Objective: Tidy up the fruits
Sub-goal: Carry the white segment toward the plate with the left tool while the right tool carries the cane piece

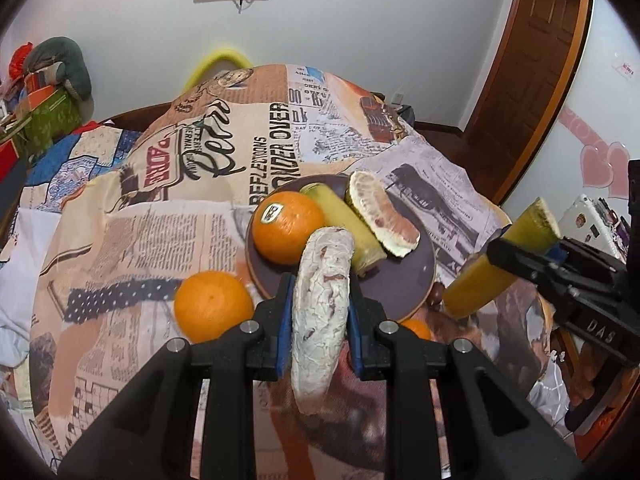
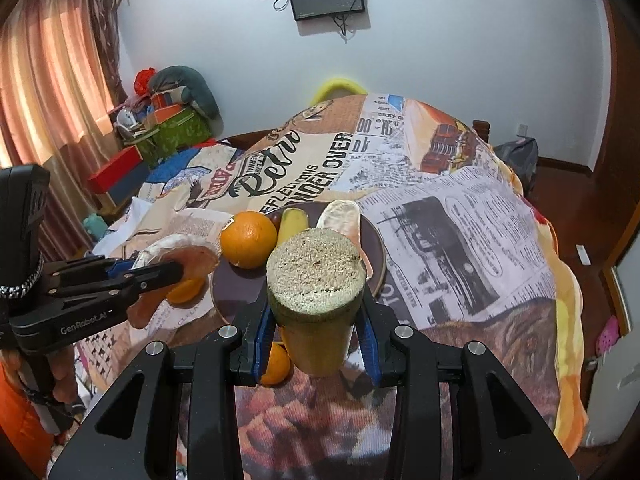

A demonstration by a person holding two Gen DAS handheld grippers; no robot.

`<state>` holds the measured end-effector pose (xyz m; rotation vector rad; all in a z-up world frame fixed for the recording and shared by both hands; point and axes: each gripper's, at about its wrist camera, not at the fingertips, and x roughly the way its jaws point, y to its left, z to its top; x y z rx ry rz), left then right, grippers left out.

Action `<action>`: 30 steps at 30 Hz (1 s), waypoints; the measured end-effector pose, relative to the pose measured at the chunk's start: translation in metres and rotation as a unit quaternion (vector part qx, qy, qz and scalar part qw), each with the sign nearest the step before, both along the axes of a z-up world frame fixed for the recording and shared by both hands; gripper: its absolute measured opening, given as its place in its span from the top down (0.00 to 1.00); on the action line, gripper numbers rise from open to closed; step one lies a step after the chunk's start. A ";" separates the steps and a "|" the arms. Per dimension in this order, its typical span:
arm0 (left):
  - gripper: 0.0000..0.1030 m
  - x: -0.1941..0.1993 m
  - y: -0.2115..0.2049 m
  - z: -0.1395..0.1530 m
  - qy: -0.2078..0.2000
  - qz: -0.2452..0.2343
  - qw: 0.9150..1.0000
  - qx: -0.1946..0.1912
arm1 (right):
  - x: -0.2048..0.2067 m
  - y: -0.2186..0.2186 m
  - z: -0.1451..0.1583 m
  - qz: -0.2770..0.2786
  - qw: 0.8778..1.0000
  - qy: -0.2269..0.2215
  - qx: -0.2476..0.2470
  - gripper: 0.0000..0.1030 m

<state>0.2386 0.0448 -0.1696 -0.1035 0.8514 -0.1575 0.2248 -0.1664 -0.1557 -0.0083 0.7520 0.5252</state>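
My left gripper (image 1: 320, 285) is shut on a peeled pomelo segment (image 1: 322, 320) with white pith, held above the near rim of the dark round plate (image 1: 400, 276). On the plate lie a stickered orange (image 1: 286, 226), a sugarcane piece (image 1: 352, 228) and a pomelo slice (image 1: 384, 216). My right gripper (image 2: 316, 308) is shut on a thick sugarcane piece (image 2: 316, 268), its cut end facing the camera, just in front of the plate (image 2: 236, 292). A loose orange (image 1: 214, 306) rests on the cloth left of the plate. A smaller orange (image 2: 276, 364) lies under the right gripper.
A newspaper-print cloth (image 1: 224, 148) covers the domed table. Boxes and a cushion (image 2: 176, 120) are stacked at the back left by the curtain. A wooden door (image 1: 532, 52) stands at the right. A hand (image 2: 60, 376) holds the left gripper's handle.
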 end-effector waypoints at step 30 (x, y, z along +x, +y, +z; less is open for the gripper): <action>0.78 0.088 -0.013 -0.016 -0.005 -0.018 0.999 -0.032 | 0.060 0.024 -0.029 0.026 0.999 0.034 0.026 0.67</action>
